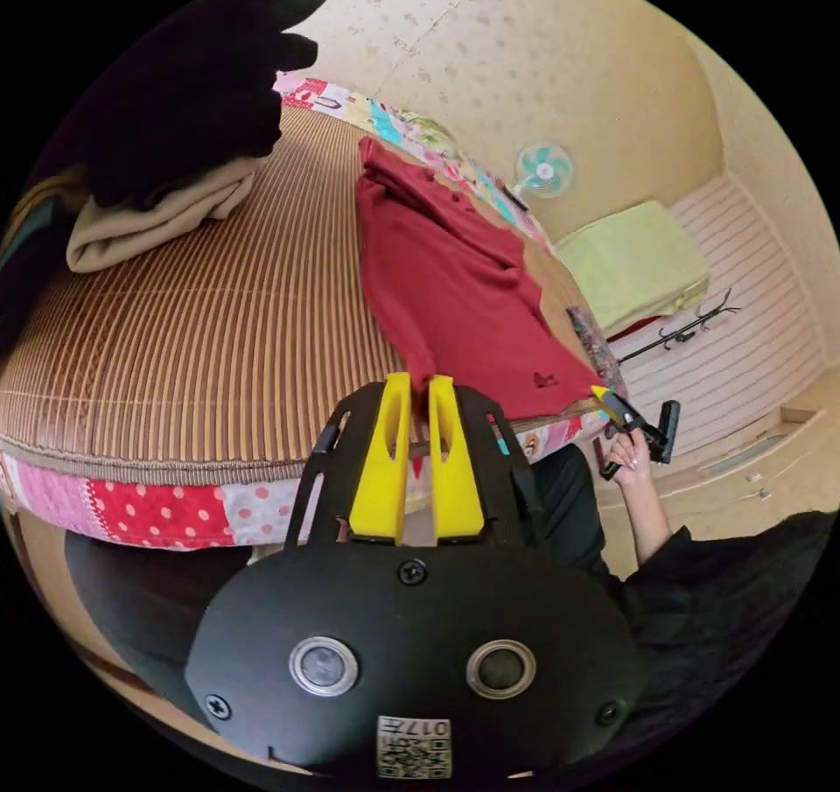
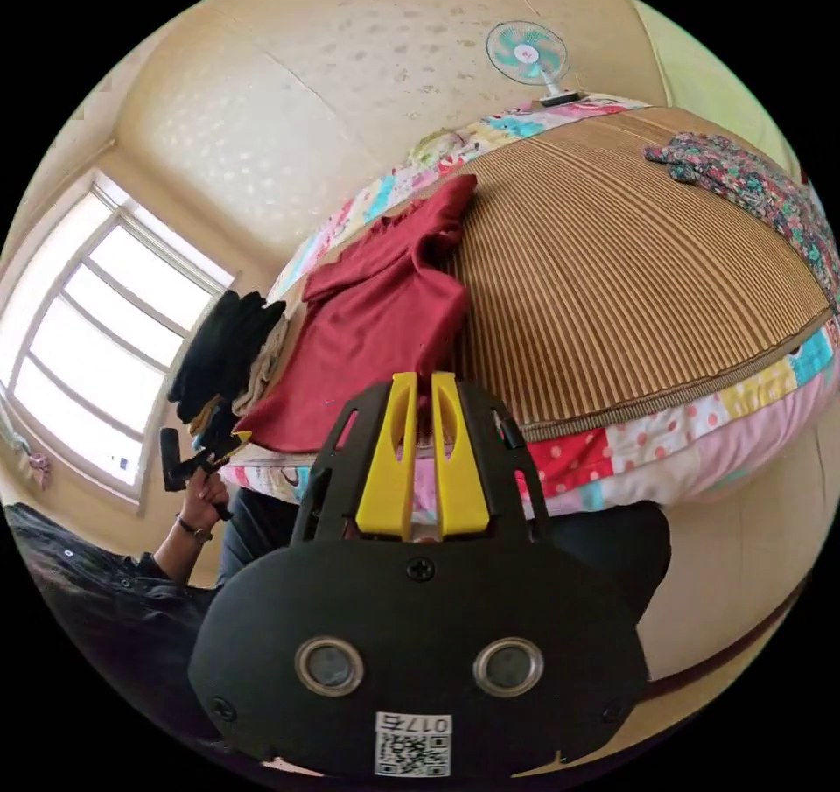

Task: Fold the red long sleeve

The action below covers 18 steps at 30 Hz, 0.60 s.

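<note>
Left gripper view: left gripper (image 1: 419, 382), yellow jaws pinching hem of red long-sleeve shirt (image 1: 455, 293) on striped woven mat (image 1: 219, 337). Right gripper (image 2: 423, 381) also pinches shirt hem. Small dark chest logo (image 1: 545, 380) unreadable.

I am holding the left hand-held gripper (image 1: 418, 382) with its yellow jaws nearly together, pinching a bit of red cloth between them. The right hand-held gripper (image 2: 423, 381) is showing the same narrow gap, red cloth at its tips. In the left gripper view, my right hand (image 1: 632, 458) is gripping its tool; in the right gripper view, my left hand (image 2: 203, 493) is doing likewise, forearms reaching forward.
</note>
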Motion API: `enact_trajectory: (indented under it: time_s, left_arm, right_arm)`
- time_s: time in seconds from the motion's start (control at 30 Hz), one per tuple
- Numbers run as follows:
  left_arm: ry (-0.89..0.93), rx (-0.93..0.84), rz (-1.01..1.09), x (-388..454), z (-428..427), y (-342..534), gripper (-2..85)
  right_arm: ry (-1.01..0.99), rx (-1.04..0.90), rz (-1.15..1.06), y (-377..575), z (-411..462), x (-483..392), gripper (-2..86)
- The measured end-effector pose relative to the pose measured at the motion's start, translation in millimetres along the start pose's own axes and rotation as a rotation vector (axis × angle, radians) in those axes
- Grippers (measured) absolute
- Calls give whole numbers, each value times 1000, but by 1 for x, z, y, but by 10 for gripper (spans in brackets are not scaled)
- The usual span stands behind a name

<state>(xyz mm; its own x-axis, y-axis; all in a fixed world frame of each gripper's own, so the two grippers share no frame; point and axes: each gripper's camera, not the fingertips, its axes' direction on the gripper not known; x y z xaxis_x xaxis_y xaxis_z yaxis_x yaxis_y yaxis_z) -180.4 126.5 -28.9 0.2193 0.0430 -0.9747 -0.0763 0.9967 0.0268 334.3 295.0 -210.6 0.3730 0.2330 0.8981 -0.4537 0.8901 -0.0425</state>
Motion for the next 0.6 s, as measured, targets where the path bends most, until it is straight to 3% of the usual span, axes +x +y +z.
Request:
enact_trajectory:
  time_s: [0.07, 0.17, 0.23, 0.37, 0.6]
  left_arm:
    - [92, 47, 88, 18, -38, -6, 39]
    - [216, 108, 338, 61, -101, -5, 38]
    - [314, 155, 393, 73, -131, -5, 38]
    - [290, 222, 241, 62, -138, -20, 38]
    - [67, 147, -190, -19, -9, -111, 62]
  right_arm:
    - [-196, 70, -71, -1, -43, -17, 33]
    - [-307, 210, -181, 6, -117, -52, 30]
    - [-367, 290, -250, 11, -154, -72, 29]
    - [-170, 339, -284, 2, -177, -96, 30]
    - [356, 162, -56, -109, -22, -35, 47]
